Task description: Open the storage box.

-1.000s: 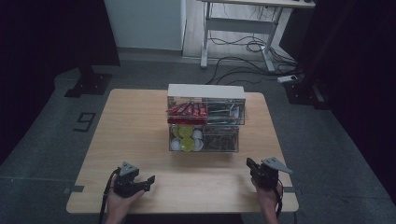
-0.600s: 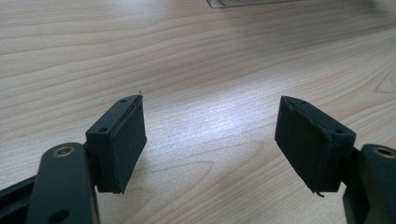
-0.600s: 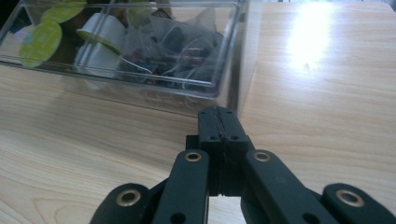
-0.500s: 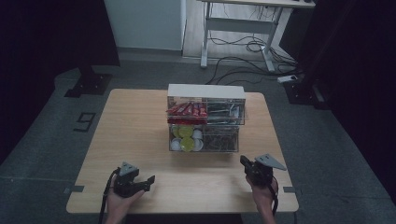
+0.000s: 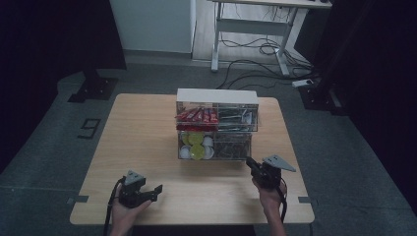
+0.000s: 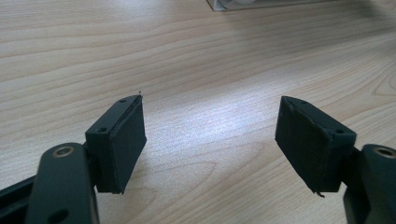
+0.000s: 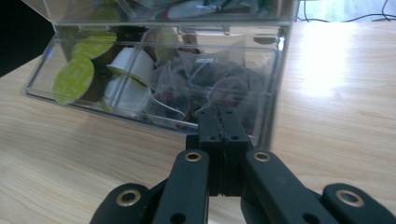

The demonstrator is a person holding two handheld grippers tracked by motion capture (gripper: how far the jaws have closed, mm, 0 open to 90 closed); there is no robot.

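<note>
A clear two-tier organiser [image 5: 217, 125] stands in the middle of the wooden table [image 5: 137, 147]. Its upper tier holds red packets [image 5: 196, 117] and dark sachets; its lower tier holds green and white capsules [image 5: 195, 146] on the left and pyramid tea bags [image 7: 210, 88] on the right. My right gripper [image 5: 253, 164] is shut with nothing between its jaws, and its tips sit right at the lower drawer's front right corner [image 7: 219, 116]. My left gripper [image 5: 156, 191] rests open over bare wood [image 6: 210, 126] near the front left edge.
The table's front edge is just behind both hands. A white desk frame [image 5: 255, 29] and loose floor cables [image 5: 260, 54] lie beyond the table. A black stand base [image 5: 93, 88] sits on the floor at the back left.
My right gripper has moved forward and to the left, up to the organiser's lower front corner. The left gripper has stayed in place.
</note>
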